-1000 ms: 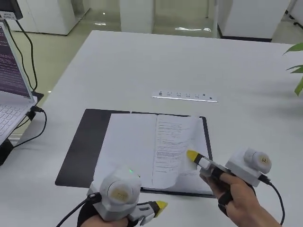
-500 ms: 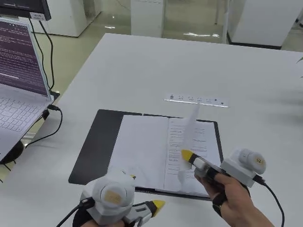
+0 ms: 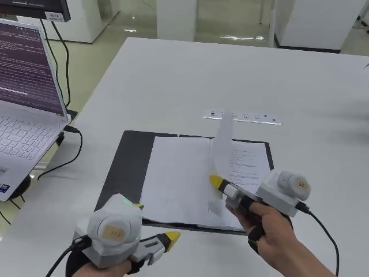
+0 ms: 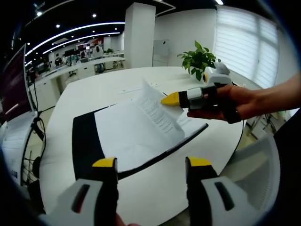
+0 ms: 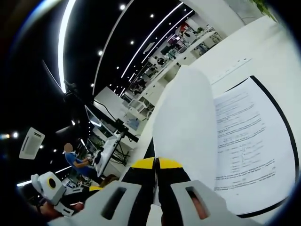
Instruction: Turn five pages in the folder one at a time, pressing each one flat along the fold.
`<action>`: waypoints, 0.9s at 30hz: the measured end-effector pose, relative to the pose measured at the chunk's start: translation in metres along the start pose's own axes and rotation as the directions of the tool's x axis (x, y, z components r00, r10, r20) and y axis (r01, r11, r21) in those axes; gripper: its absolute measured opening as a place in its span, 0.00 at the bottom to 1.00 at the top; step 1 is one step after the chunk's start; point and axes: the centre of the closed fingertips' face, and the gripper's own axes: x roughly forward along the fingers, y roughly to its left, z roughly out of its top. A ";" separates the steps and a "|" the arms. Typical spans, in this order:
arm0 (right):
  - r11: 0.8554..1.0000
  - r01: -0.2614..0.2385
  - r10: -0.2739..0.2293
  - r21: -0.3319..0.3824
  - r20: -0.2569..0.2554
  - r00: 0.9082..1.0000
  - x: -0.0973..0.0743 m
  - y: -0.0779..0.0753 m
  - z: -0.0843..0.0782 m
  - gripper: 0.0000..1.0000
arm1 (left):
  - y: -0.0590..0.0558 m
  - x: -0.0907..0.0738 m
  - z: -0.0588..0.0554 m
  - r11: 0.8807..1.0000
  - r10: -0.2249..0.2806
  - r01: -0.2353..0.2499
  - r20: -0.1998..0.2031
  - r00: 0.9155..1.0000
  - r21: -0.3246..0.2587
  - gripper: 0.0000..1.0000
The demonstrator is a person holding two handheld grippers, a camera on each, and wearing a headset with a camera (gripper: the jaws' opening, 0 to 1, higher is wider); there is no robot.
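Left gripper point(image 4: 152, 162): nearest to me, held low over the white table point(image 3: 173, 69), just off the folder's near edge. Jaws spread, yellow tips apart, nothing between them. In the left gripper view the open folder point(image 4: 84, 141) lies straight ahead past the tips.

Right gripper point(image 5: 156, 163): jaws pressed together, pinching one page point(image 5: 183, 122) by its lower outer edge. In the right gripper view the sheet rises straight out of the closed yellow tips. In the head view the gripper point(image 3: 215, 181) reaches in from the right, over the lower middle of the folder.

Page point(image 3: 221, 151): lifted off the right-hand stack, standing roughly upright over the fold, its top edge bowed. The side facing me is blank white.

Folder point(image 3: 121, 173): flat on the table, open, with its black cover showing as a wide band on the left and a thin border elsewhere. A blank sheet point(image 3: 173, 176) lies flat on the left side. A printed sheet point(image 3: 251, 164) lies flat on the right, partly hidden behind the raised page.

Beyond the folder: a power strip point(image 3: 245, 118) set in the tabletop. To the far left, an open laptop point(image 3: 26, 98) with its screen lit, and a black cable point(image 3: 66, 156) looping across the table edge. A potted plant point(image 4: 197, 59) stands at the far side in the left gripper view.
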 end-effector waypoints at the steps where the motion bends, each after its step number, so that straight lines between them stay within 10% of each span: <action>1: 1.000 0.002 -0.002 0.001 0.001 1.000 0.002 0.001 -0.001 0.00 | 0.003 -0.002 -0.002 1.000 0.001 -0.001 -0.006 1.000 0.008 0.58; 27: 0.998 -0.060 0.060 -0.007 -0.060 0.996 0.044 0.045 -0.032 0.00 | 0.044 -0.033 -0.014 1.000 0.023 -0.023 0.002 1.000 -0.011 0.61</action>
